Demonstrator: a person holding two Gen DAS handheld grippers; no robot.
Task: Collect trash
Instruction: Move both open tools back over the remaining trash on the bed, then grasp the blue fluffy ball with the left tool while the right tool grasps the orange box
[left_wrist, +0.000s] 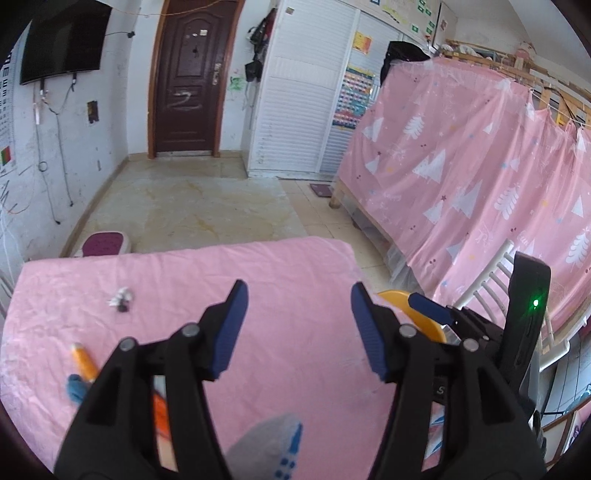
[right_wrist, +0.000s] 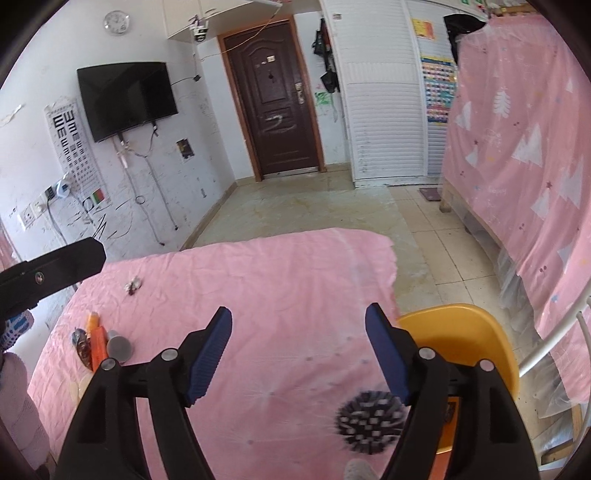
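Two claws hung open and empty over the pink counter (right_wrist: 295, 280): left claw (left_wrist: 299, 325), right claw (right_wrist: 299, 354). One crumpled wrapper (right_wrist: 133, 285) lay near its far left edge; one orange tube (right_wrist: 96, 343) and one grey cylinder (right_wrist: 119, 346) nearer. Middle stayed bare; one yellow bin (right_wrist: 465, 336) stood beside the right edge.

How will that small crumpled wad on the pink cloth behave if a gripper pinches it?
The crumpled wad looks like scrunched wrapper or foil, so it is probably very light and will squash rather than resist. Its irregular creased shape suggests it won't roll, though a nudge may skid it across the pink cloth.
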